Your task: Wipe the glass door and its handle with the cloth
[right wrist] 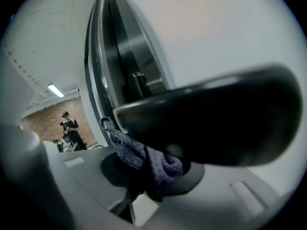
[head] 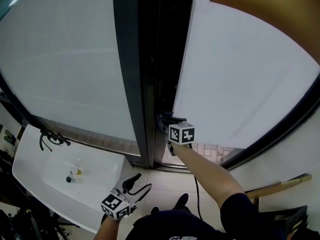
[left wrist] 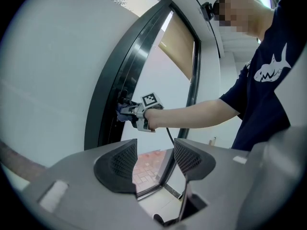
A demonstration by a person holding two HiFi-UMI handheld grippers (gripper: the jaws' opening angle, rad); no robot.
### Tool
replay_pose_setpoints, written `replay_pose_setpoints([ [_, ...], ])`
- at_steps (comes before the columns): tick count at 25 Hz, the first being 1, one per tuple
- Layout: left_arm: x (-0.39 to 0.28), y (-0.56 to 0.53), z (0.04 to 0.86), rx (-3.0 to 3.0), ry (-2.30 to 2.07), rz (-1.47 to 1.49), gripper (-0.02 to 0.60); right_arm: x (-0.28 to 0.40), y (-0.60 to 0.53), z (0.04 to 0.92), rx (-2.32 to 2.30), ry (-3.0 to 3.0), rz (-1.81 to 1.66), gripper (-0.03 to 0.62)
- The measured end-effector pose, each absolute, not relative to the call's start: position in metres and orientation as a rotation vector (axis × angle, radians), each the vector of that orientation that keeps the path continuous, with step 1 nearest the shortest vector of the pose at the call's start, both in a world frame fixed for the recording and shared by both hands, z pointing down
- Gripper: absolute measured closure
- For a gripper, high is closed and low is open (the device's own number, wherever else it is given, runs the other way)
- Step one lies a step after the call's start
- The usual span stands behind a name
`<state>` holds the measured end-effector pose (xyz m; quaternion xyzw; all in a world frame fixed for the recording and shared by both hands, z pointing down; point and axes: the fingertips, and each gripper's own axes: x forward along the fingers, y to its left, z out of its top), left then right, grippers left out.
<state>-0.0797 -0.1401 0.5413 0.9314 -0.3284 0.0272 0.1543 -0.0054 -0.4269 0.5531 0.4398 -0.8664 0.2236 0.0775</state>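
**Right gripper works cloth into door edge, left idle**

The right gripper (head: 166, 121) sits just below centre in the head view. Its jaws are clenched on a bunched blue-purple cloth (right wrist: 144, 155), pressed at the dark frame (head: 142, 69) where the glass door (head: 235, 79) meets it. The frosted pane spreads out toward 2 o'clock from the gripper. The left gripper (left wrist: 154, 158) hangs low at 7 o'clock, jaws released with nothing between them, above the sink (head: 30, 169) at 8 o'clock.

The handle is not clearly made out. A small black fitting (right wrist: 138, 84) on the frame at 11 o'clock of the cloth in the right gripper view may be it.

Likely step: wiping the door edge or handle area. To do it well, the cloth rather than the hard jaw should touch the surface. Pressure should be steady, with strokes along the frame and then overlapping passes out across the pane toward 2 o'clock. The grip needs to stay firm, since the wad looks loosely bunched and could slip. The left gripper could steady the door if it swings.
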Motion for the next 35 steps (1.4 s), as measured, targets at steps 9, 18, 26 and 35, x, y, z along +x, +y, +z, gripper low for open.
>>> replay_pose_setpoints([
  [9,-0.071,-0.145,0.535,2.694,-0.916,0.074,0.345,0.007,-0.424,0.567,1.293,-2.497,0.597,0.474],
  [18,-0.075,-0.139,0.539,2.685,-0.925,0.083,0.345,0.015,-0.412,0.559,1.316,-2.681,0.836,0.47],
  [26,-0.071,-0.134,0.541,2.674,-0.93,0.069,0.345,0.009,-0.423,0.545,1.43,-2.685,0.782,0.391],
  [35,-0.071,-0.132,0.541,2.665,-0.944,0.07,0.345,-0.011,-0.422,0.549,1.324,-2.634,0.614,0.471],
])
